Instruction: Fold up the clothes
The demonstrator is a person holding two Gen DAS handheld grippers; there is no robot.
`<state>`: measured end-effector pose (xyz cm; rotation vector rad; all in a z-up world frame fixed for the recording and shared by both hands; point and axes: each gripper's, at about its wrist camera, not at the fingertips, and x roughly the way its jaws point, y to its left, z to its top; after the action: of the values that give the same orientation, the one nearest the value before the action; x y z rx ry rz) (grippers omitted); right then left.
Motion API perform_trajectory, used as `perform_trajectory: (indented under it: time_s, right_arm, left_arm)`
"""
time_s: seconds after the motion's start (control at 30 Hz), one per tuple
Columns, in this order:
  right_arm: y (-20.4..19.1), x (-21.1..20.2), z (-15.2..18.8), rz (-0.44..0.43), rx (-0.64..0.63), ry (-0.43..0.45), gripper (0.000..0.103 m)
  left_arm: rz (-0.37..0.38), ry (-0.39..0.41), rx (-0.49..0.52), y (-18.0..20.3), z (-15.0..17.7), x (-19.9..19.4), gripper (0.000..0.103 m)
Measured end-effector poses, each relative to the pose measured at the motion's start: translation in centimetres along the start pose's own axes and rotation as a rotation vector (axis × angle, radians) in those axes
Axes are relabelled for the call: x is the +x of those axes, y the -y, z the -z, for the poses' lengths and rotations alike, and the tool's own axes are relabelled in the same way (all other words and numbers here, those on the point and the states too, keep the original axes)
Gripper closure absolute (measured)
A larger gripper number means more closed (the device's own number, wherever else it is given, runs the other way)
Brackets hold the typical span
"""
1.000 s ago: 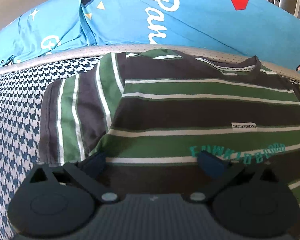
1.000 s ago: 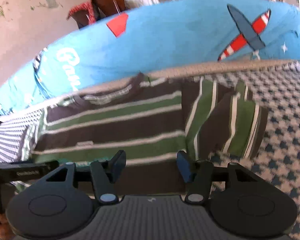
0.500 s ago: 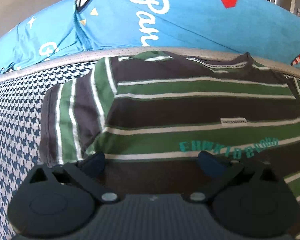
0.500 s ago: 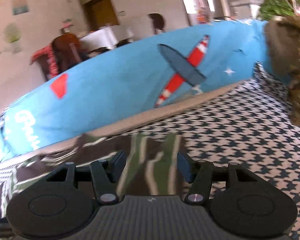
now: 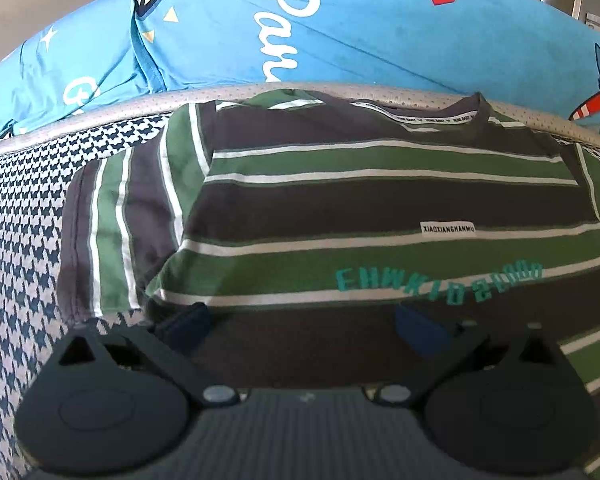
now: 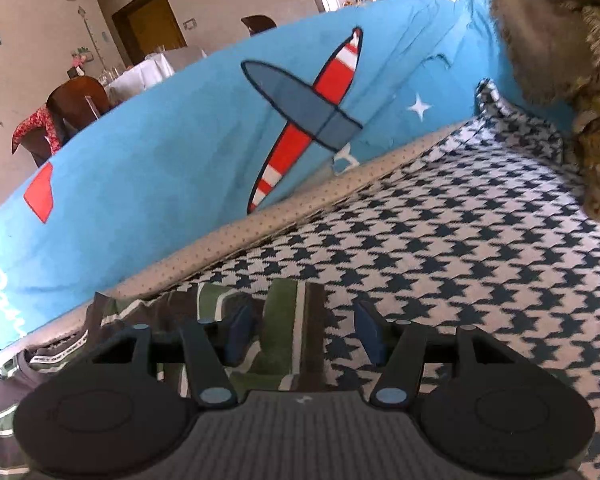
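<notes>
Shirt flat on checked cover, hem hidden behind left tool. Both tools apart, nothing clamped; right tool over sleeve.

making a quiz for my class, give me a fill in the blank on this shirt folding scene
1. The striped t-shirt lies on a cover with a ____ pattern.
2. The cushion behind it is mainly ____.
3. It shows a red and white striped ____.
4. The left gripper and right gripper both stand ____.

Missing words: houndstooth; blue; airplane; open
</notes>
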<state>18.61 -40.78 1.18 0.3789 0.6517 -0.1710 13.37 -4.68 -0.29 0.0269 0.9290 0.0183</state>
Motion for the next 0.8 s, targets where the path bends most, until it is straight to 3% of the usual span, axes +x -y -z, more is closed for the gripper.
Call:
perform_trajectory:
  time_s: [0.07, 0.13, 0.23, 0.57, 0.67, 0.8]
  right_arm:
    - [-0.4, 0.4, 0.1, 0.009, -0.029, 0.006, 0.059]
    - [-0.8, 0.8, 0.2, 0.015, -0.053, 0.007, 0.084]
    - [-0.8, 0.8, 0.2, 0.017, -0.05, 0.009, 0.093]
    - [-0.1, -3.4, -2.8, 0.049, -0.004, 0.215, 0.099]
    - [0.9, -3.2, -3.4, 0.031, 0.056, 0.187, 0.099]
    - [1.9, -2.0, -3.2, 0.027, 0.085, 0.078, 0.098]
  left_arm:
    - [0.0, 0.002, 0.003, 0.1, 0.0, 0.1, 0.0]
    - [0.001, 0.002, 0.003, 0.1, 0.0, 0.1, 0.0]
    - [0.002, -0.001, -0.001, 0.1, 0.0, 0.1, 0.0]
    - [-0.006, 0.004, 0.003, 0.3, 0.1, 0.2, 0.0]
    - [-0.007, 0.006, 0.005, 0.3, 0.1, 0.2, 0.0]
    - [-0.01, 0.009, 0.007, 0.4, 0.1, 0.2, 0.0]
